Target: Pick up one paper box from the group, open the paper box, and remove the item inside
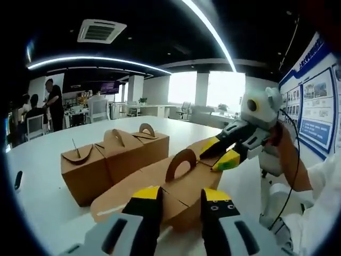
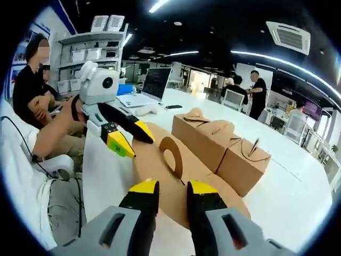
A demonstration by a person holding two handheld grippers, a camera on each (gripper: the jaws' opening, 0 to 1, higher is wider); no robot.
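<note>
Open-plan office, bright windows at back, people standing and seated far off, ceiling light strips overhead. Big white worktop (image 1: 48, 197) carries a row of three closed brown paper boxes (image 1: 114, 154) w/ arched carry handles, standing side by side, touching. Nearer the camera, a fourth paper box (image 1: 176, 186) is held up between both grippers, partly unfolded: its flaps are spread wide and one arched handle tab (image 1: 180, 164) stands upright in the middle. Left gripper (image 1: 181, 200), seen from its own view, has yellow-tipped fingers a little apart w/ the near edge of the box between them; whether they actually pinch the card can't be told. Right gripper (image 1: 222, 152) comes in from the right, fingers apart in a V at the far flap, touching or just above it, can't tell which. Right gripper view gives the same from the other side: open box (image 2: 176, 170) ahead, row of three (image 2: 224, 144) beyond it, laptop (image 2: 152, 88) further back, a seated person at left. No item inside is visible yet. Judgement: thin card, light, bends and creases easily, prob. slippery on flat faces; best hold is an edge or the handle tab, one gripper steadying while the other lifts a flap.
</note>
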